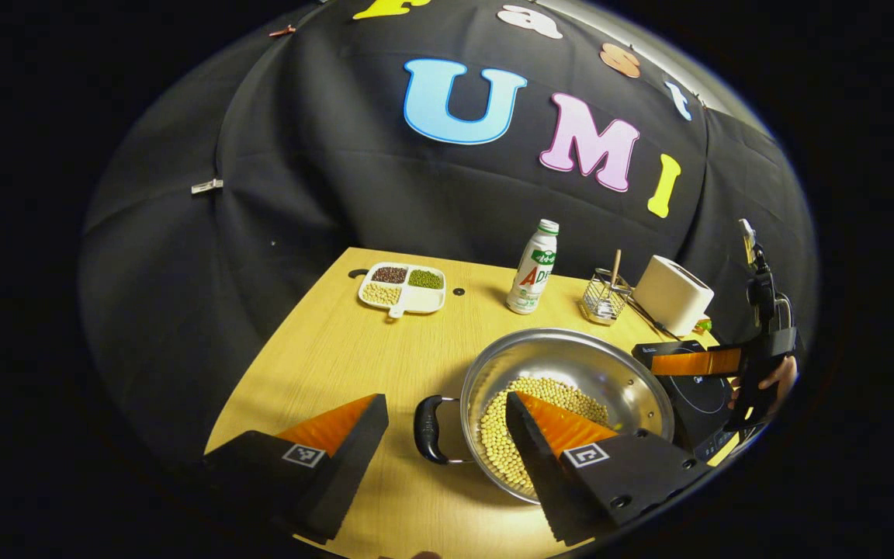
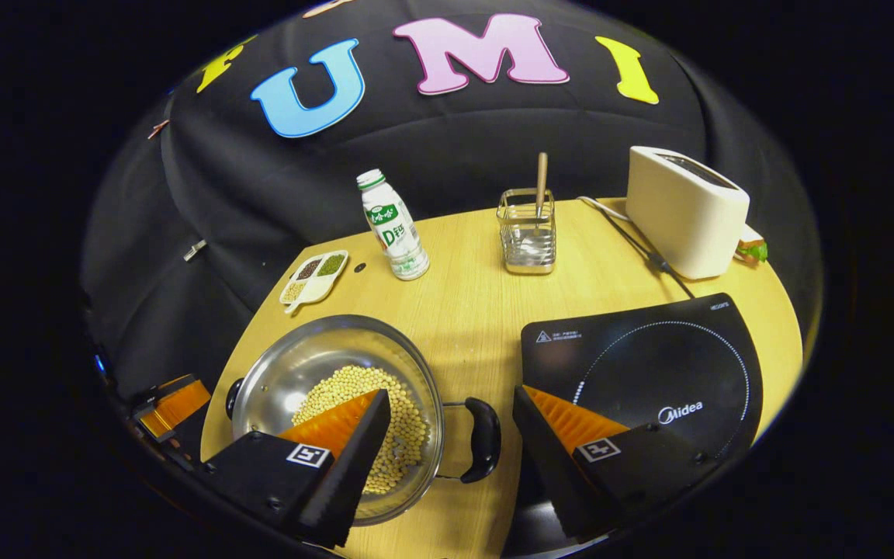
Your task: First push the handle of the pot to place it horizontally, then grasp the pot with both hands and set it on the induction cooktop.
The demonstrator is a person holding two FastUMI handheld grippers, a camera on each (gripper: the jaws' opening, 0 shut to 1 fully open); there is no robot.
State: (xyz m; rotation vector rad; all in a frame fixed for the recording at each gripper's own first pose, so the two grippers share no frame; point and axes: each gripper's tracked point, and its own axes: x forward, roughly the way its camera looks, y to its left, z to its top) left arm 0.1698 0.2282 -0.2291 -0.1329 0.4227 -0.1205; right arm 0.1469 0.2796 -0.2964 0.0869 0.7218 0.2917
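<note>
Pot (image 2: 336, 404) of beans sits on the table (image 2: 462, 303) left of the cooktop (image 2: 649, 365); each handle lies between wide-open jaws, left gripper (image 1: 447, 423) and right gripper (image 2: 451, 415), not touching

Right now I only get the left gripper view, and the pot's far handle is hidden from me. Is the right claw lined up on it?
Observer: Yes. In the right gripper view the pot's right handle shows in the gap between the right claw's open fingers, and neither finger presses on it.
Operator: How near is the cooktop on that side?
Observer: The cooktop lies just past that handle, apart from the pot, with a strip of table between them.
Operator: Is anything standing on it?
Observer: No, its marked ring is bare.
</note>
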